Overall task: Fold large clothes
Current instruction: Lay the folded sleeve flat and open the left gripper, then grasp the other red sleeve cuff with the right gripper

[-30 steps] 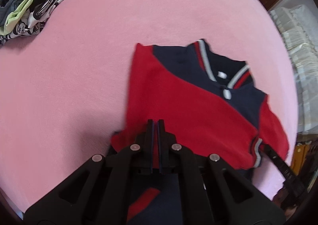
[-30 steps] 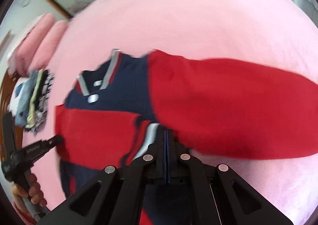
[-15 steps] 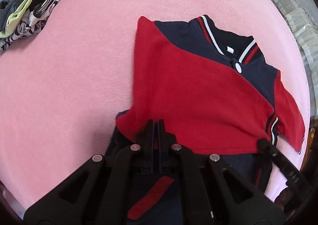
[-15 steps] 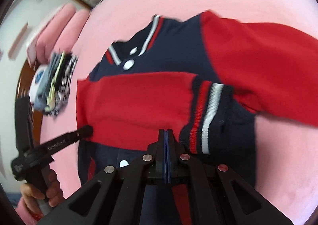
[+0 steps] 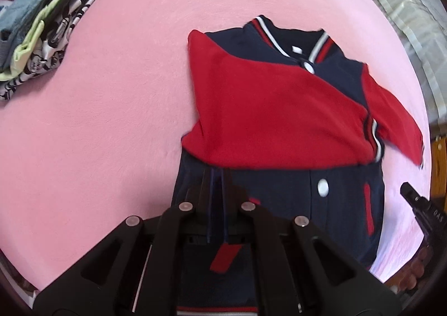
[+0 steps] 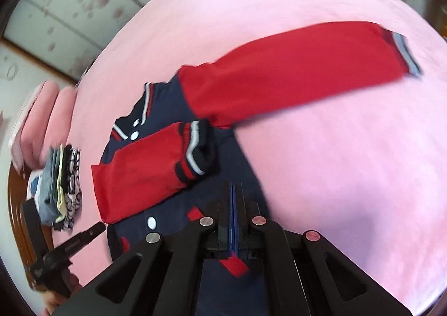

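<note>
Jaws of the right gripper [image 6: 232, 184] are clenched on nothing, poised over the lower front of the navy-and-red fleece varsity jacket [image 6: 167, 126], which lies face up on the pink plush bedspread [image 6: 335, 176]. From that gripper the unfolded red sleeve [image 6: 293, 75] runs away up and to the right, its long axis slanting out from the jacket's shoulder to a striped cuff lying far from the jacket. The left gripper [image 5: 216, 176], also clamped empty, hovers over the jacket's hem on the side of the folded red sleeve [image 5: 265, 114]. The right hand is the nearer, likely, for folding the outstretched sleeve. Beyond the jacket sits a stack of folded clothes [image 5: 36, 45].
</note>
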The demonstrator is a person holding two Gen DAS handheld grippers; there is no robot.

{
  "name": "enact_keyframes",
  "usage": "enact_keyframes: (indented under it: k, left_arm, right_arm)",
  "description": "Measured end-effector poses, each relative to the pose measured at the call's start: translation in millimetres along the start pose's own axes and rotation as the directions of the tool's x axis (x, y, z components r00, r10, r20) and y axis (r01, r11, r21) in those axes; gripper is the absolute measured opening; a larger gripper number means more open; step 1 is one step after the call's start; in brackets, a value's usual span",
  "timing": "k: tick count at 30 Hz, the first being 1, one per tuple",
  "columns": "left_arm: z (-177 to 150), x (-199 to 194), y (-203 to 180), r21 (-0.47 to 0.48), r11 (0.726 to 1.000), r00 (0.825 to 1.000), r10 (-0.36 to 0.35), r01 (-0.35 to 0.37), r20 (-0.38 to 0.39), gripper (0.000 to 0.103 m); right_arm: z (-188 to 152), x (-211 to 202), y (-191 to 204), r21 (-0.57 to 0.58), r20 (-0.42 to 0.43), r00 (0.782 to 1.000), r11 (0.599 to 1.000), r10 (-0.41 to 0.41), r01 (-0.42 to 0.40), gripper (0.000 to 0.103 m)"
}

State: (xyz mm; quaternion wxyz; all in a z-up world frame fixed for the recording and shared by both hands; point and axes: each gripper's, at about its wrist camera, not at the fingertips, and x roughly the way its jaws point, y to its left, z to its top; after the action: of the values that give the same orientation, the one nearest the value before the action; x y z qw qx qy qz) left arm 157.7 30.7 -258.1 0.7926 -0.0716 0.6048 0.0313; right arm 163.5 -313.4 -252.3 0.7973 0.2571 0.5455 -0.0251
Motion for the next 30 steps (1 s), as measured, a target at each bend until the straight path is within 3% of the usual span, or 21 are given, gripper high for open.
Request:
enact_keyframes:
  k: [4,7,12,14,17,30]
  left_arm:
    - [-22.5,-2.7,-9.6,0.05,0.997,0.995,0.066,-0.063,-0.07,0.004]
    - [-44.6,-3.4,-25.9,0.065,0.997,0.994,0.056,-0.05,-0.096,0.004]
    - [-70.3,-5.4,-58.9,0.079,0.997,0.989,0.0,0.012,-0.148,0.008]
    - [-75.5,-4.5,-72.4,0.087,0.996,0.987,0.002,0.012,-0.159,0.029]
    - [-82.4,-10.2,-96.5,0.081,0.997,0.99,0.016,-0.004,-0.144,0.053]
    - [-76.5,-35.7,-187.9,0.007,0.997,0.989,0.078,-0.077,-0.125,0.055]
  right_arm:
    - [-19.1,-20.3,-15.4,0.055,-0.004,1.0,0.998,-0.007,0.007,0.003]
    - [-31.1,-32.9,-26.0,0.078,0.002,1.0,0.997,-0.012,0.012,0.005]
    - [-40.9,-55.2,-63.5,0.16,0.056,0.998,0.987,-0.017,0.007,0.046]
    - [-42.5,-58.7,-81.5,0.207,0.08,0.997,0.978,0.005,-0.021,0.049]
    - [-36.2,-56.6,-112.5,0.285,0.068,0.997,0.957,0.043,-0.061,0.05]
    - [54.0,-59.2,-217.8,0.4,0.002,0.994,0.911,0.105,-0.097,0.05]
